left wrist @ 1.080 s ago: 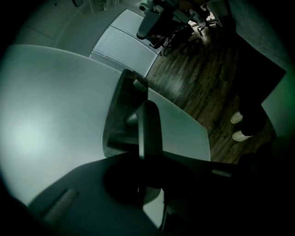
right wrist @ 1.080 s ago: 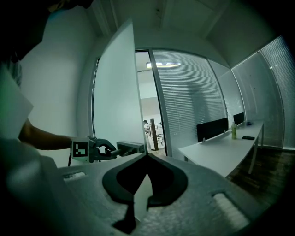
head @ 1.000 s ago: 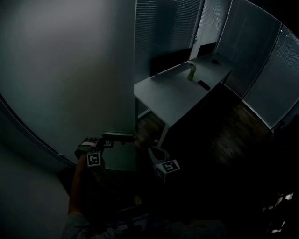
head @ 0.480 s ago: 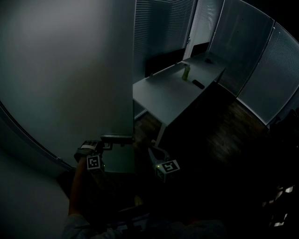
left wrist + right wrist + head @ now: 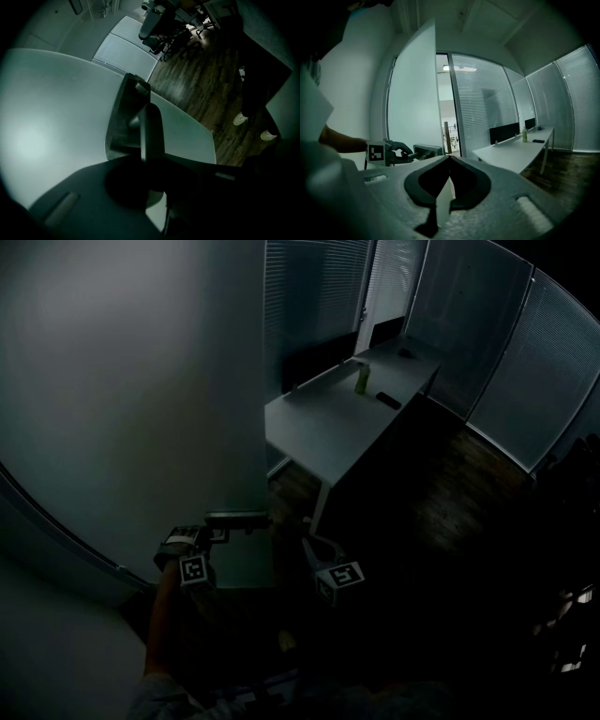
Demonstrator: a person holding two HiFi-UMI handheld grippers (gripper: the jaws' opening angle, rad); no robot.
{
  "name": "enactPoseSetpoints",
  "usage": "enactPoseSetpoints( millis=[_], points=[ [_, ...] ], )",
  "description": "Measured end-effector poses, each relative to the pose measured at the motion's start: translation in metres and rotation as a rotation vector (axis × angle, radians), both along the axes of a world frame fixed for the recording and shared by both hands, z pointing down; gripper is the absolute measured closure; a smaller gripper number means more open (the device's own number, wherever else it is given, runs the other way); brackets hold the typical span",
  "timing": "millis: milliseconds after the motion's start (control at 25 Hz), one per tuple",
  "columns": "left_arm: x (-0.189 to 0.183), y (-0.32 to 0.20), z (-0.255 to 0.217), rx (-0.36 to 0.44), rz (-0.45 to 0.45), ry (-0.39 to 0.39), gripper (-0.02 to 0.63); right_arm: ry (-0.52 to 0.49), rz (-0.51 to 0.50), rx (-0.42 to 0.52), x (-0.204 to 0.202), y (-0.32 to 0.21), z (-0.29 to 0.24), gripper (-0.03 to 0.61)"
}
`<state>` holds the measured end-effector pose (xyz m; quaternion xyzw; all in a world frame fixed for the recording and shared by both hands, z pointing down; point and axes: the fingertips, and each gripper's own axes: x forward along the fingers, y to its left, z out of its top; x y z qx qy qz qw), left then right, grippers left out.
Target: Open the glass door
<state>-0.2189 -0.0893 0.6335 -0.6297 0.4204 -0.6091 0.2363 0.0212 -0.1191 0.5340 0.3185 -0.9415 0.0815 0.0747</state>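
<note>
The frosted glass door (image 5: 141, 409) fills the left of the head view, its free edge toward the room. Its metal lever handle (image 5: 236, 518) juts from a box-shaped lock plate (image 5: 123, 117). My left gripper (image 5: 211, 532) is shut on the lever (image 5: 151, 131), which runs down between the jaws in the left gripper view. From the right gripper view, the left gripper (image 5: 401, 153) clasps the handle (image 5: 427, 150) from the left. My right gripper (image 5: 309, 545) hangs just right of the door edge, touching nothing. Its jaws (image 5: 450, 159) meet at the tips with nothing held.
A white desk (image 5: 328, 423) stands beyond the door with a green bottle (image 5: 361, 379) and a small dark device (image 5: 387, 400) on it. Blind-covered glass walls (image 5: 511, 343) ring the dark wooden floor (image 5: 441, 512). A person's white shoes (image 5: 241, 119) show on the door's far side.
The head view has shifted slightly, so the desk sits higher and further left in the picture. The left gripper stays clamped on the handle and the right gripper has barely moved.
</note>
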Motion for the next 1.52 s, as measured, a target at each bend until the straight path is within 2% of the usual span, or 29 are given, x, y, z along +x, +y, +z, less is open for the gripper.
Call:
enactPoseSetpoints(
  millis=[560,800,1520],
  points=[
    [0.002,0.012,-0.002,-0.007,0.036,-0.009,0.565,0.000,0.101,0.002,0.021,0.015,-0.004,0.577],
    [0.020,0.042,0.002,-0.002,0.052,0.000,0.565,0.005,0.117,0.009,0.037,0.046,0.003,0.577],
    [0.029,0.094,-0.003,-0.030,0.121,-0.014,0.566,-0.007,0.191,0.015,0.042,0.085,0.000,0.577]
  ],
)
